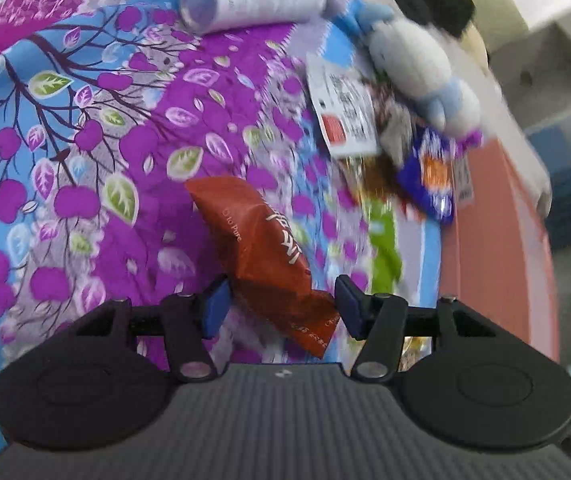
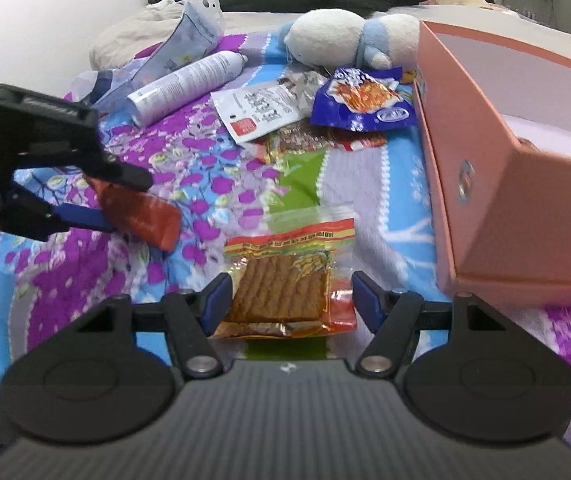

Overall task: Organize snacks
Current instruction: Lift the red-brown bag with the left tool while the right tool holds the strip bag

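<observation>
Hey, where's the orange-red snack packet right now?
The orange-red snack packet sits between the left gripper's fingers in the left wrist view, above the floral bedsheet. In the right wrist view it shows at left, far from the pink box.

Colours on the bed

Bedspread (image 2: pixel 369 196): purple, blue, tree-and-leaf print. Box (image 2: pixel 525 208): salmon pink, white inside. Packets: rust-orange (image 1: pixel 269 256), blue (image 2: pixel 361 100), green (image 2: pixel 301 184). Plush toy (image 2: pixel 345 38): white and pale blue.

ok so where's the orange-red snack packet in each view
Left wrist: orange-red snack packet lower centre, between the left gripper fingers.
Right wrist: same packet at left, in the left gripper.
Shared landmark: white spray can lying on the floral bedsheet.
</observation>
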Demonstrator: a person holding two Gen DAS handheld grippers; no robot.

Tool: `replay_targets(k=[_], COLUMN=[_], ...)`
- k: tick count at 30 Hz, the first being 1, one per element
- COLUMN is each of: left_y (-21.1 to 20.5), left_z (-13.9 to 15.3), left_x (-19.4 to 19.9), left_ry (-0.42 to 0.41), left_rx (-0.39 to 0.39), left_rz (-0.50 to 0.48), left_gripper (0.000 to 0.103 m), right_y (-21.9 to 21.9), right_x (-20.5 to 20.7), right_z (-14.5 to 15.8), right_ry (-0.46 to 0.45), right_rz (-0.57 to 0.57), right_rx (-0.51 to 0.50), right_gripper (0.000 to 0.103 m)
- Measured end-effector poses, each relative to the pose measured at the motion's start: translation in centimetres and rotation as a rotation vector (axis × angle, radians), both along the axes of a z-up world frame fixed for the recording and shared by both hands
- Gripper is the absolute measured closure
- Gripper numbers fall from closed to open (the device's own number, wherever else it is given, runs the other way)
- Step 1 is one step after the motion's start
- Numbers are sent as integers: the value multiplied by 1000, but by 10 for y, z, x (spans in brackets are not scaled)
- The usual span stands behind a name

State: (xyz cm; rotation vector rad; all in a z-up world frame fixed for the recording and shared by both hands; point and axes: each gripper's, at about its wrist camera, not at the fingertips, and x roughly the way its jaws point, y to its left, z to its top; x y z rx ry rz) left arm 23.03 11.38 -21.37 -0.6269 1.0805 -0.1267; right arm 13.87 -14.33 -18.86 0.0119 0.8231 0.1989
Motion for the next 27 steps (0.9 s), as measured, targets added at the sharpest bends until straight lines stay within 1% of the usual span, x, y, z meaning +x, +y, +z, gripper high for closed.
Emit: replay_targets(k=[3,5,7,9,12,14,16,17,18,20,22,25,27], left_y=[-13,-25,-35,-45,-54,-56,-57,-57,-57,-56,-53,-51,-48], left_z=[8,11,12,12,11,11,14,15,17,21,23,24,22], left_x=[-7,-5,-4,-2,-2,-2,-3,-4,-5,-11,-18,-30,-37], left_ry=[-7,-4,-7,-7,-7,-17,-32,-41,-55,-90,-106,-126,-127], left_rx=[66,118,153,191,231,241,246,249,254,258,243,207,178], left_rz=[-79,-158,-208,-246,-269,-265,-253,-241,-226,-198,-155,-88,-34], left_gripper=[41,41,41,41,40,40,37,31,25,24,23,23,23], right_y=[-4,-6,-9,-13,-18,-20,-21,-22,-22,-22,-21,-19,-17], right_x=[-7,-8,-7,-6,-6,-7,-7,-7,-7,-8,-10,-11,-12], right_z=[0,-2,-4,-7,-11,-12,-12,-12,-12,-12,-12,-13,-13], right_ry=[-1,-7,-4,-3,0,2,2,4,6,-7,-23,-23,-26], right_rz=[-10,-11,-20,-32,-39,-38,-43,-43,-43,-48,-48,-42,-43], right_rx=[1,-5,-9,-3,20,30,38,39,40,42,38,44,38], right_gripper=[35,35,35,34,34,34,34,34,30,21,21,21,21])
